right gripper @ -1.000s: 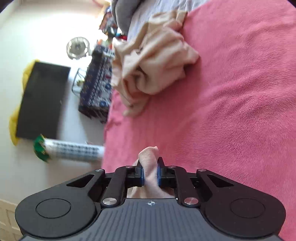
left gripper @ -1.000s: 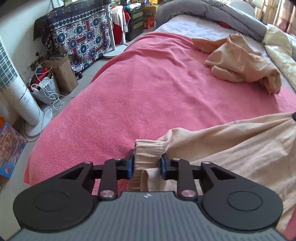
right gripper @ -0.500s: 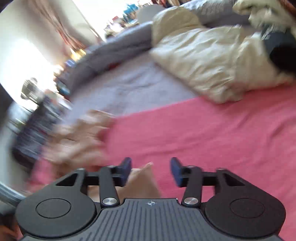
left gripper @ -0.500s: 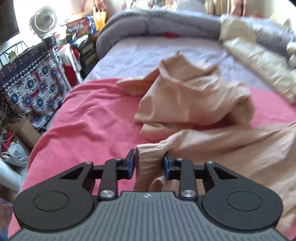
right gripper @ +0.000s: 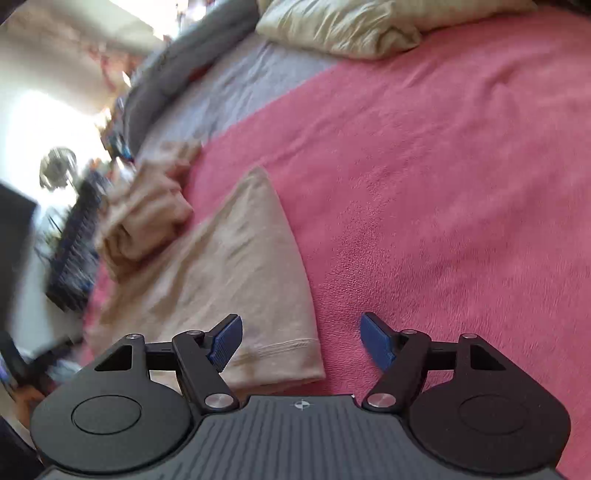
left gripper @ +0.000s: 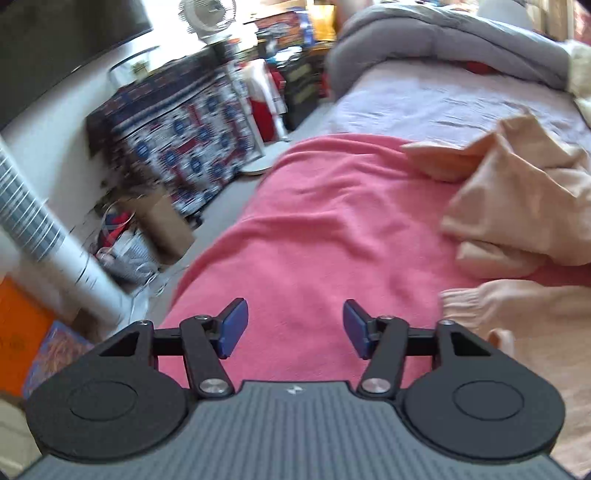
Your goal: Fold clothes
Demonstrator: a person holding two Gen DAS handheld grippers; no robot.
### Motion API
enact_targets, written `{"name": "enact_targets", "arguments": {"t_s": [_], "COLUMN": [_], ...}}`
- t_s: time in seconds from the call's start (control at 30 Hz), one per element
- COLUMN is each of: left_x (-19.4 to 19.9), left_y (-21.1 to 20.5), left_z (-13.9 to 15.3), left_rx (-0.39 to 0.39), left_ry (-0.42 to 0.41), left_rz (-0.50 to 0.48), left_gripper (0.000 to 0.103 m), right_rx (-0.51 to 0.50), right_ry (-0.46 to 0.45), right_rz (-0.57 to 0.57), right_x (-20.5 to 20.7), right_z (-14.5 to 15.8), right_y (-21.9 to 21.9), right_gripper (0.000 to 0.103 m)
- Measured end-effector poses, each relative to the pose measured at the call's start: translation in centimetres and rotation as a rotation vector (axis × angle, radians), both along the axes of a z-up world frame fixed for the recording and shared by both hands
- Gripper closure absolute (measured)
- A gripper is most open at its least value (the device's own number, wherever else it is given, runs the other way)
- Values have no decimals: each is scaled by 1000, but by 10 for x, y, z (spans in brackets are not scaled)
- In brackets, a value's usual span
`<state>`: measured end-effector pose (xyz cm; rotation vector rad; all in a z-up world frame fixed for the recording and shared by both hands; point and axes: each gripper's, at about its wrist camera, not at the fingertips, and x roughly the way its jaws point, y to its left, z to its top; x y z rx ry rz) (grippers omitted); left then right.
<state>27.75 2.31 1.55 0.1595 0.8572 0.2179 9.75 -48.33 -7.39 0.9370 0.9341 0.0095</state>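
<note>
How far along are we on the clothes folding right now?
One beige garment lies laid out flat on the pink blanket, not fully folded. Nothing is in hand: the left gripper and right gripper are both opening, empty. The crumpled beige garment beyond it is untouched.

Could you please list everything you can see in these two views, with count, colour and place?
blanket: one, pink, covering the bed.
sheet: one, pale lilac, far end of bed.
duvet: one, grey, bunched at the far end.
pillow: one, cream, far edge of blanket.
flat garment: one, beige, spread on blanket.
crumpled garment: one, beige, heaped beyond it.
patterned cloth: one, blue and white, beside bed.
fan: one, white, above cloth.
left gripper: black, blue pads, opening, nothing between.
right gripper: black, blue pads, opening over garment hem.
</note>
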Motion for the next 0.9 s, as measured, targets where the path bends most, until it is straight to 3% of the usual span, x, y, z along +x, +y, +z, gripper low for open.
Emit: {"name": "enact_targets", "arguments": {"t_s": [0.1, 0.2, 0.3, 0.4, 0.5, 0.6, 0.7, 0.8, 0.87, 0.9], "left_x": [-37, -70, -90, -96, -102, -118, -141, -164, -174, -178], "left_y": [-10, -34, -64, -80, -75, -75, -95, -125, -139, -145], "left_z": [12, 17, 8, -6, -5, 0, -5, -19, -26, -30], "left_rx": [-47, -139, -167, -151, -166, -61, 79, 223, 279, 296], "left_ry": [-38, -28, 2, 55, 54, 25, 24, 2, -24, -38], "left_rz": [-142, -300, -423, -407, -332, -370, -546, -755, -864, -906], "left_gripper": [46, 44, 41, 41, 42, 43, 41, 41, 40, 40], "right_rx": [228, 258, 284, 294, 298, 293, 198, 235, 235, 245], "right_ry": [-33, -68, -60, 24, 27, -36, 63, 123, 100, 88], "right_rz": [-52, -58, -46, 7, -3, -30, -41, -87, -79, -71], "right_x": [-2, 10, 25, 37, 28, 15, 17, 20, 21, 20], "right_z": [-21, -28, -28, -28, -14, 14, 4, -14, -12, -12], "right_y": [-4, 2, 6, 12, 11, 8, 6, 6, 8, 10], "right_gripper": [31, 31, 32, 87, 88, 88, 88, 88, 78, 58]}}
